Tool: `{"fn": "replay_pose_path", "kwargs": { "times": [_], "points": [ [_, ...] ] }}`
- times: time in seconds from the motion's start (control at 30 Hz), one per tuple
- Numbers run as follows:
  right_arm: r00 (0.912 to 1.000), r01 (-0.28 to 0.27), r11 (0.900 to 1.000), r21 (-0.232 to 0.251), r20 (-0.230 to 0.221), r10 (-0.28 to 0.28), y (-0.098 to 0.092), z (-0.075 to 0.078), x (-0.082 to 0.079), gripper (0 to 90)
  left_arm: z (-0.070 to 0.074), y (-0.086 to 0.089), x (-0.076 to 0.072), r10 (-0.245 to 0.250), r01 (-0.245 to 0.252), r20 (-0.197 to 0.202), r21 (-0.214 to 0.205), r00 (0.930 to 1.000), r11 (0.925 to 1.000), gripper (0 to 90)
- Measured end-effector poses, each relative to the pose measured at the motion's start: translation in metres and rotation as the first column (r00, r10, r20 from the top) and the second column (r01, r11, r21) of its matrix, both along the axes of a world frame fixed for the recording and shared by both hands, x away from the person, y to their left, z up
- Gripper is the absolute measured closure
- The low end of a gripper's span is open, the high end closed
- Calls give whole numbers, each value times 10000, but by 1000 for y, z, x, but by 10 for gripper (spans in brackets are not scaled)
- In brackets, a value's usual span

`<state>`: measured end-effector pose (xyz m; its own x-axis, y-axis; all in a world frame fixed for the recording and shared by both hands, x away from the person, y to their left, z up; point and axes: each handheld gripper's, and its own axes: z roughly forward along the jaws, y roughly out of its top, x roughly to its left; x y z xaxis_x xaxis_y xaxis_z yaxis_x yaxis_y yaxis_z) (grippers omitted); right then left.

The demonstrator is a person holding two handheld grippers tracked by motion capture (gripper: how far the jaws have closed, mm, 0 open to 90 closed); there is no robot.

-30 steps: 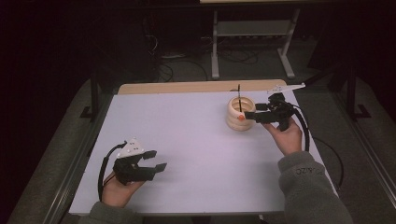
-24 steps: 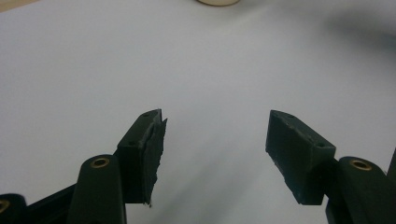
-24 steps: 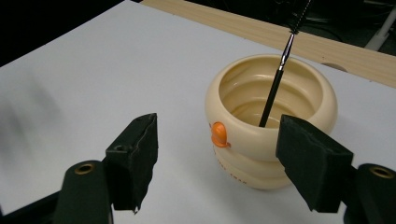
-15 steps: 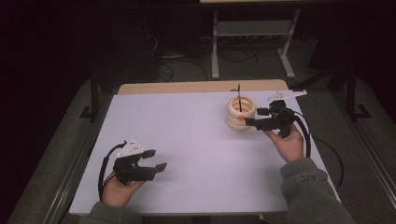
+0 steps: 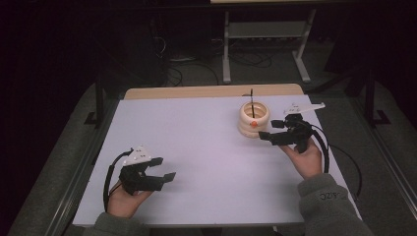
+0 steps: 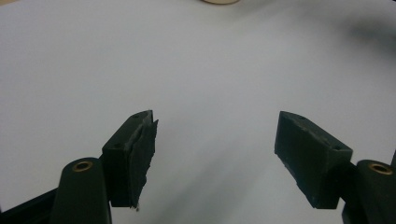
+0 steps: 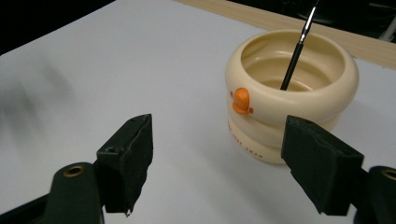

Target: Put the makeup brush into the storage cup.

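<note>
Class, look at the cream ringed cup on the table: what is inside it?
A thin black stick, perhaps a brush handle, leans inside the cream cup and rises above its rim. The cup's wall hides the stick's lower end and the bottom, so any liquid there cannot be seen.

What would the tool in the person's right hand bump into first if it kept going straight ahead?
Probably the cream cup holding a black stick; the right tool, jaws open, points just left of it, so it may graze it.

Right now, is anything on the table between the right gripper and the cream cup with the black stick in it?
No. In the right gripper view, bare white table lies between the open right gripper and the cup.
</note>
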<state>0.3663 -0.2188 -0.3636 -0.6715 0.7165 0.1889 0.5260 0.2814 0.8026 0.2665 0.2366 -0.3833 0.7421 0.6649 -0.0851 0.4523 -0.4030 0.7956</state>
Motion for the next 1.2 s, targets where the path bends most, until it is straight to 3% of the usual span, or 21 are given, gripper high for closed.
{"fn": "replay_pose_path", "kwargs": {
  "times": [0.63,1.03,1.2],
  "points": [
    [9988,-303,9995,93,381,299,-1,0,-27,233,-1,3,0,25,-25,25,-68,10000,10000,234],
    [9983,-475,9987,206,351,467,-2,-10,-44,216,-1,6,-1,-118,117,-45,-161,9999,9998,183],
    [9978,-565,9983,149,370,559,-1,-17,-53,213,-2,5,-1,-122,122,-37,-11,9999,9999,181]
  ]
}}
